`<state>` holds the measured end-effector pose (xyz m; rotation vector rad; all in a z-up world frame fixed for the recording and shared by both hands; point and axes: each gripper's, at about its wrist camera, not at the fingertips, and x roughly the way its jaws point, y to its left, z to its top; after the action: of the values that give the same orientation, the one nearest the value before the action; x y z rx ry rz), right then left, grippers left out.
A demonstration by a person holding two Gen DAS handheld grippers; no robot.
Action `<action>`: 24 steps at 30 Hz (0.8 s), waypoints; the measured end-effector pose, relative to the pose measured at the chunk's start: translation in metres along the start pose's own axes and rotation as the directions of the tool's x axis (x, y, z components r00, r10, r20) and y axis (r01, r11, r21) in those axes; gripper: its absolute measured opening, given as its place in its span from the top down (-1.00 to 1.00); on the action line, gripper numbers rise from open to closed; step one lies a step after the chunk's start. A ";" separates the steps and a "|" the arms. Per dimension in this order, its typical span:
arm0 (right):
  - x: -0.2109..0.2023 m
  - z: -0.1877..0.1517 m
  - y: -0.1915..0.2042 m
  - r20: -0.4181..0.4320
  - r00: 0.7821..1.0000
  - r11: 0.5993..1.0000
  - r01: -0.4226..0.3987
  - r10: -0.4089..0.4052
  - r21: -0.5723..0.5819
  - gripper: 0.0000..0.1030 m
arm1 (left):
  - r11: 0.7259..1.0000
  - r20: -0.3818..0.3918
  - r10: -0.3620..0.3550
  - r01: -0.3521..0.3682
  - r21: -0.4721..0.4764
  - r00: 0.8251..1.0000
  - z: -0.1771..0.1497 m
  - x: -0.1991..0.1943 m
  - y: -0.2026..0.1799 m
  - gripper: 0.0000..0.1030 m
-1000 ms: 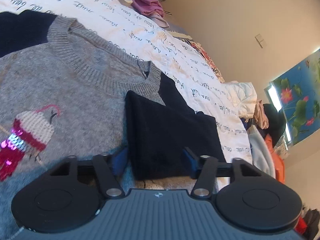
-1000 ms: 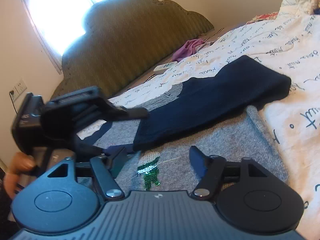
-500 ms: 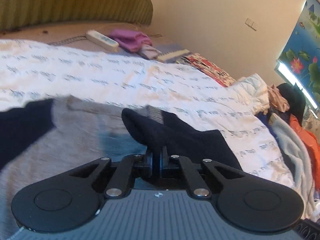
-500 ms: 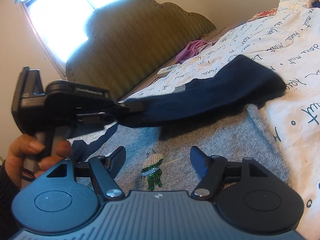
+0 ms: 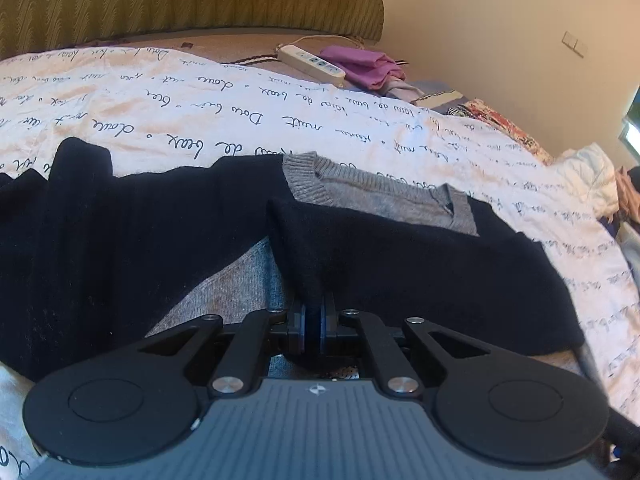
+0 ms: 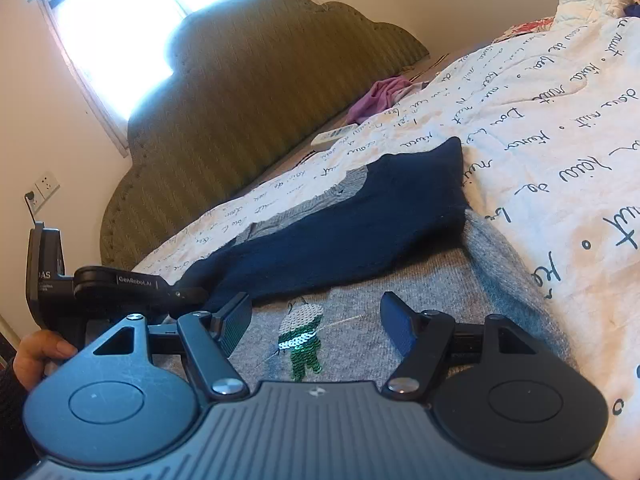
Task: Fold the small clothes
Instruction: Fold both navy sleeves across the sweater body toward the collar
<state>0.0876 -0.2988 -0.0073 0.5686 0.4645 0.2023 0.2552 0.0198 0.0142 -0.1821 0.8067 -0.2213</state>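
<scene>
1. 1 white quilted bedspread [image 5: 168,112], printed with cursive script, covered the bed.
2. 1 grey knit sweater [image 6: 420,280] with 2 navy sleeves lay flat on it, ribbed collar toward the padded olive headboard [image 6: 248,120].
3. The left gripper [image 5: 313,322] had its jaws clamped on the folded navy sleeve [image 5: 400,272].
4. The right gripper [image 6: 316,320] hovered over the sequinned figure [image 6: 304,340], jaws apart.

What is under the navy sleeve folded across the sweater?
Under the navy sleeve lies the sweater's grey front; its sequin figure shows just below the sleeve. The left gripper pinches the sleeve's end. Whatever the sleeve covers is hidden.
</scene>
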 end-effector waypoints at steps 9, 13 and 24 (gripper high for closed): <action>0.007 0.001 0.005 -0.028 0.999 0.999 0.042 -0.042 -0.004 -0.36 | 0.997 0.016 0.035 -0.036 0.074 0.999 -0.006 0.000 -0.009 0.89; 0.013 0.000 0.021 -0.053 0.991 0.988 0.120 -0.125 -0.095 -0.36 | 0.987 0.045 0.073 -0.079 0.139 0.996 -0.013 0.001 -0.020 0.89; 0.036 -0.004 0.058 -0.076 0.927 0.888 0.325 -0.367 -0.325 -0.55 | 0.972 0.093 0.097 -0.114 0.204 0.991 -0.019 -0.006 -0.022 0.87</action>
<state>0.1141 -0.2375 0.0087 0.1579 0.6460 -0.0328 0.2346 -0.0015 0.0114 0.0498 0.7031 -0.1953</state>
